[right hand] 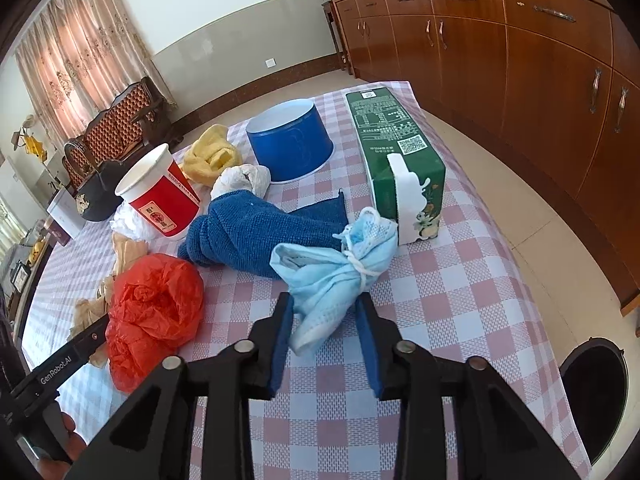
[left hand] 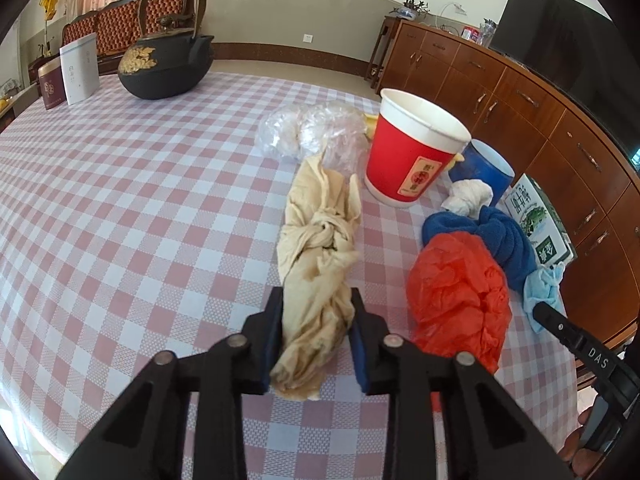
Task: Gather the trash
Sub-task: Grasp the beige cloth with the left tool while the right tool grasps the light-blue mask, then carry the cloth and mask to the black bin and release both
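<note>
left gripper (left hand: 316,300) closed on a knotted beige rag (left hand: 320,240), blue pads pressing its near end from both sides; rag stretched away across the pink-and-white checked tablecloth (left hand: 140,220) toward a clump of clear plastic wrap (left hand: 312,132). right gripper (right hand: 325,304) clamped on a bundled light-blue face mask (right hand: 332,272) tied with its white ear loop, pads squeezing the lower part; mask resting on the cloth, just in front of a blue towel (right hand: 256,236) and touching the end of a green carton (right hand: 400,152).

beside the rag, to its right: a crumpled red plastic bag (left hand: 460,288), close against the towel. behind those, a red paper cup (left hand: 412,152), upright, white inside, carrying a yellow label with chinese characters too small to read. farther right a blue tub (right hand: 290,144), open top, with a white crumpled tissue (right hand: 244,178) at its base and a yellow cloth (right hand: 210,156) next to it.

green carton lying on its side, printed with small white text, a qr code and large white chinese characters; not legible beyond that. "das" printed in white on the right gripper's finger as seen from the left wrist view; "genrobot.ai" on the left gripper's finger in the right wrist view.

at the far end of the table: a black cast-iron teapot (left hand: 168,64) with gold ornament, a white box (left hand: 80,68) and a maroon tin (left hand: 50,84). on the floor at the right, a dark round bin (right hand: 592,392).
</note>
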